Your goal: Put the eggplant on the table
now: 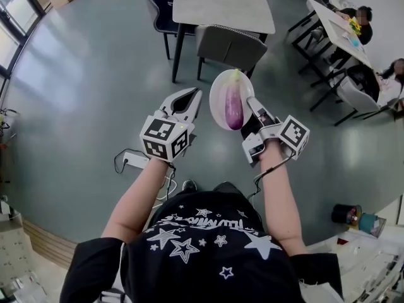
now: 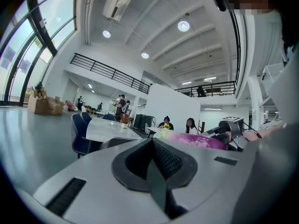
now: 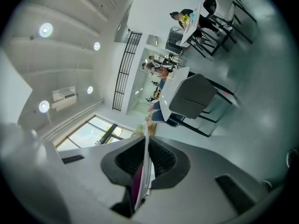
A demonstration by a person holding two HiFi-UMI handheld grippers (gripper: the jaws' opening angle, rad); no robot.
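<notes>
We see the right gripper (image 1: 254, 108) clamped on the right rim of a white plate (image 1: 218, 90). In the right gripper view the plate shows edge-on, pinched between both pads. The eggplant (image 1: 234, 106) lies lengthwise on that plate, purple, with its green stem end pointing far, toward the table (image 1: 214, 5). So the eggplant is up in the air on the plate, not on the table.

The left gripper (image 1: 194, 96) sits just left of the plate, and we can't tell whether it touches. Its jaws are together with nothing between them; the left gripper view shows the tips meeting. That view also shows the eggplant off to the right, with the right gripper beyond it.

The table is far ahead of both grippers and has a light top. A grey chair (image 1: 230, 46) stands at its near side, just past the plate, and a dark blue chair (image 1: 158, 5) at its left side. The floor (image 1: 76, 93) is grey-green. A white power strip (image 1: 134, 160) with a black cable lies on it near the left forearm. We also see a second table (image 1: 344, 27) at far right with people (image 1: 363, 14) seated.
</notes>
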